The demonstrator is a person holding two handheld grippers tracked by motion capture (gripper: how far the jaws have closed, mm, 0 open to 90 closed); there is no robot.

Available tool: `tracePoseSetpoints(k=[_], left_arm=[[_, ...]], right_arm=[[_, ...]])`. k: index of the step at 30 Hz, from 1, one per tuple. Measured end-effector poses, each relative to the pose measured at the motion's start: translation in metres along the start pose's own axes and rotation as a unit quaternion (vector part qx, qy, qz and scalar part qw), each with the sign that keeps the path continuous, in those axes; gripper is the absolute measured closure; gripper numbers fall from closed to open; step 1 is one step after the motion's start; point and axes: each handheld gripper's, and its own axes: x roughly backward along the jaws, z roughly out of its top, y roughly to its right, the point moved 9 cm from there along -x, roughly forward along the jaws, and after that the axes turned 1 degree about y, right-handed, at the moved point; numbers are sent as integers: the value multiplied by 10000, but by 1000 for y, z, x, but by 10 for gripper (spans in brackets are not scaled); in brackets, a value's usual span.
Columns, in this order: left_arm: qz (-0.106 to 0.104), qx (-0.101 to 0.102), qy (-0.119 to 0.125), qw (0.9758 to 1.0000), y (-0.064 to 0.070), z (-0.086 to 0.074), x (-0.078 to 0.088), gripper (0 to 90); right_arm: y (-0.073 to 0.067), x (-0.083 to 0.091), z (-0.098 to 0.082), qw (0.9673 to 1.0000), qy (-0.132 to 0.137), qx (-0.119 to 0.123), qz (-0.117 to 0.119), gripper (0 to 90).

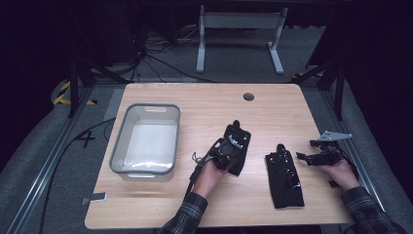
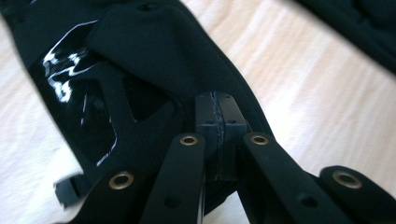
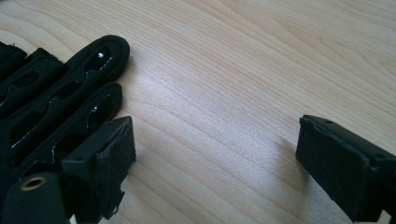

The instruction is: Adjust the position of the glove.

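Two black gloves point(image 1: 284, 175) lie on the tabletop point(image 1: 204, 102): soft, light, limp; the left gripper point(image 2: 219, 122) clenches one point(image 1: 239, 146) at its cuff, the right gripper point(image 3: 215, 158), at three o'clock, gapes released.

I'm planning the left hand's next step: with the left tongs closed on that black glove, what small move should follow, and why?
Probably carry the black glove leftward toward the grey bin. The left tongs are shut on its fabric, and the bin sits open to the left. The right tongs are open beside the second glove.
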Motion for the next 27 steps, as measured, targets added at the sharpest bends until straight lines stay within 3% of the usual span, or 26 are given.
tracePoseSetpoints(k=[7, 13, 19, 21, 25, 27], left_arm=[[-295, -155, -12, 9994, 22, 5, -8, 898], [-295, -297, 6, 9991, 27, 8, -7, 897], [-143, -176, 151, 9996, 11, 15, 4, 898], [-75, -122, 308, 9994, 0, 23, 10, 897], [87, -37, 367, 9993, -20, 29, 10, 898], [212, -47, 286, 9994, -28, 30, 6, 897]], right_arm=[[0, 0, 0, 10000, 0, -2, 0, 127], [0, 0, 0, 10000, 0, -1, 0, 127], [0, 0, 0, 10000, 0, 0, 2, 127], [0, 0, 0, 10000, 3, 2, 2, 127], [0, 0, 0, 10000, 1, -1, 2, 127], [0, 0, 0, 10000, 1, 0, 2, 127]])
